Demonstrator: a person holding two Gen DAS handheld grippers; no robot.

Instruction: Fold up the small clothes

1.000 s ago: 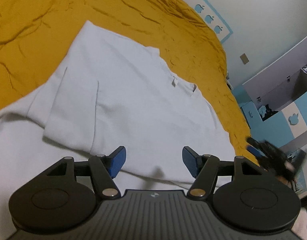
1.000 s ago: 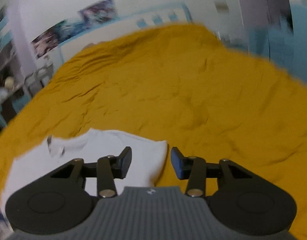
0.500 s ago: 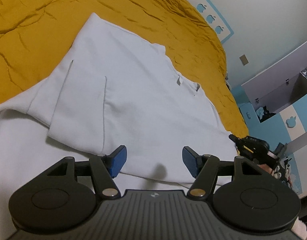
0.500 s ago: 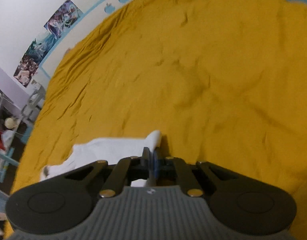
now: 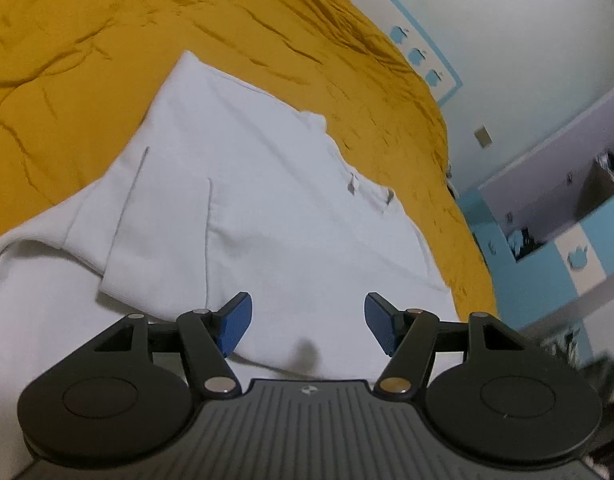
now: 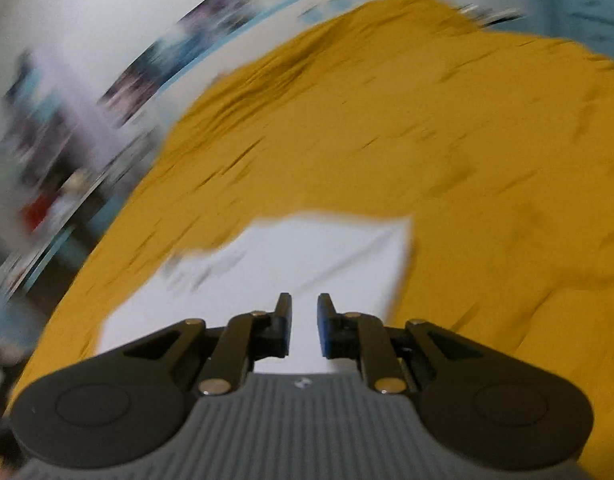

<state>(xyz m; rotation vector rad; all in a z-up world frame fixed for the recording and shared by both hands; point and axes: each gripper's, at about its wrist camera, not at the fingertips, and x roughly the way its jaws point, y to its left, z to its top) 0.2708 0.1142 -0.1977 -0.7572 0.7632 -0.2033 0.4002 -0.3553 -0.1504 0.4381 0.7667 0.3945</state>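
A white t-shirt (image 5: 243, 208) lies on the mustard-yellow bedspread (image 5: 107, 32), with its left sleeve folded in over the body and its collar toward the right. My left gripper (image 5: 305, 322) is open and empty, hovering over the shirt's lower part. In the blurred right wrist view the shirt (image 6: 307, 256) lies flat ahead, and my right gripper (image 6: 304, 322) is over it with its jaws a narrow gap apart and nothing between them.
The yellow bedspread (image 6: 467, 160) stretches far beyond the shirt. A white wall with blue trim and posters (image 5: 487, 20) lies beyond the bed. A blue and grey cabinet (image 5: 567, 208) stands to the right of the bed.
My right gripper, shut on the shirt's edge half a second ago, has opened a little and let go; the cloth now lies flat. The right view is swinging fast. My left gripper stays open.
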